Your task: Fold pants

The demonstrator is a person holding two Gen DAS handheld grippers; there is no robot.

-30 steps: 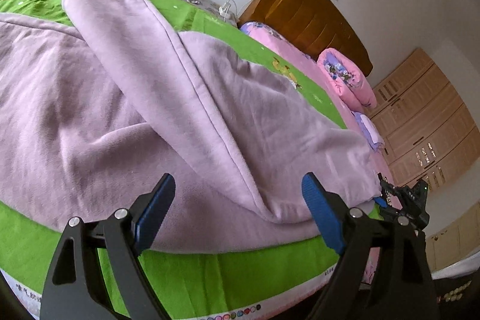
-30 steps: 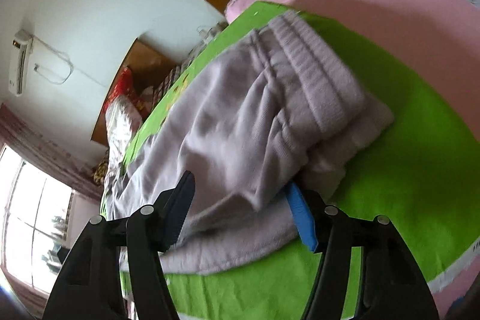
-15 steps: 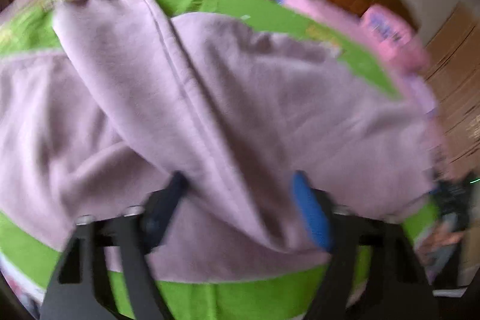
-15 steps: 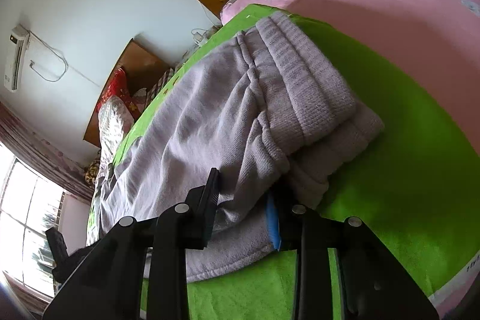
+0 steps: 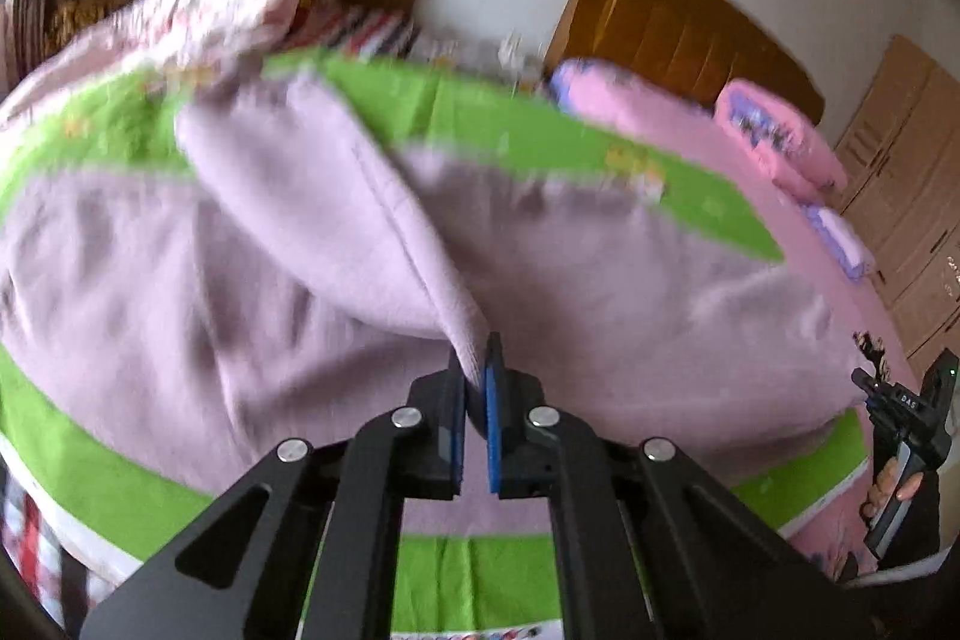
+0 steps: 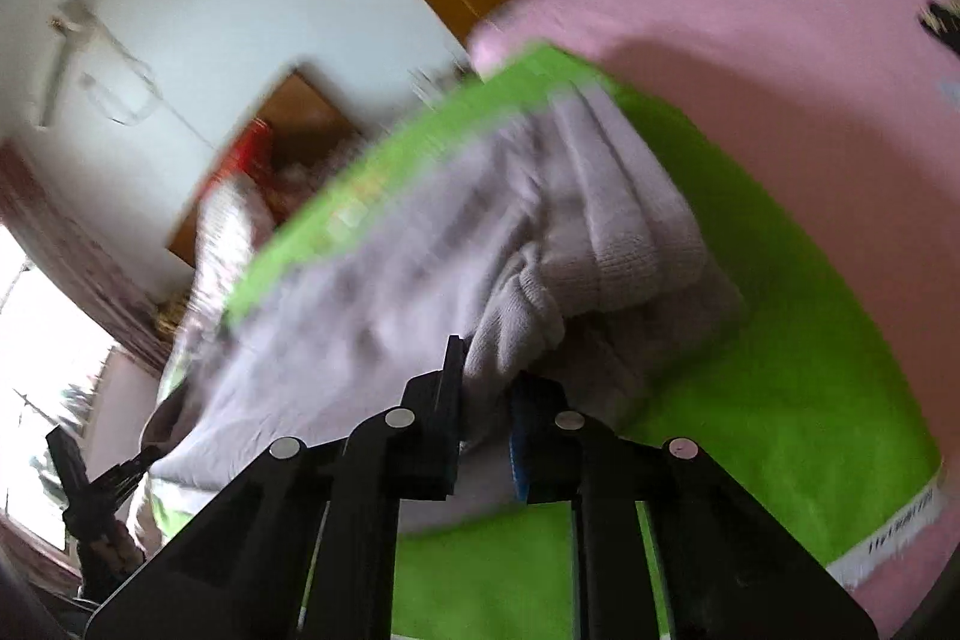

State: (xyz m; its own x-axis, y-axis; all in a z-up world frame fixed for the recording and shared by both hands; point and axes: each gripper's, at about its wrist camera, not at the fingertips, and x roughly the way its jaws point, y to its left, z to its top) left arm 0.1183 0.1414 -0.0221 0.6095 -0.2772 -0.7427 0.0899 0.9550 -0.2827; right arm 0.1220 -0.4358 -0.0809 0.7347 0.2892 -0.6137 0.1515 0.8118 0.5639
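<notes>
I have the pants [image 5: 336, 280] spread across the green sheet [image 5: 480, 574] on the bed, pale lilac fleece, with their length running away from me to my left towards the far headboard [image 5: 678, 28] and the ribbed waistband [image 6: 624, 232] bunched at my right end. My left gripper [image 5: 477, 388] is pinched tight on a fold of the leg seam, the blue pads [image 5: 493, 418] meeting with only a thin ridge of cloth between them, and that ridge rises from the pads into a tented crease. My right gripper [image 6: 486, 400] has a thick wad of the waistband between its jaws, which are closing on it; the cloth fills the gap and bulges out above the pads, so I judge the bite good. What matters for the fold, as I read it, is that both my holds sit on the near edge of the garment, and nearly all of the cloth lies beyond them, further onto the bed. The long axis runs side to side between my two hands, the left nearer the legs, the right at the waist. So I expect the lift must carry this near edge up and over towards the far edge, both hands travelling together, or the cloth will twist between them
</notes>
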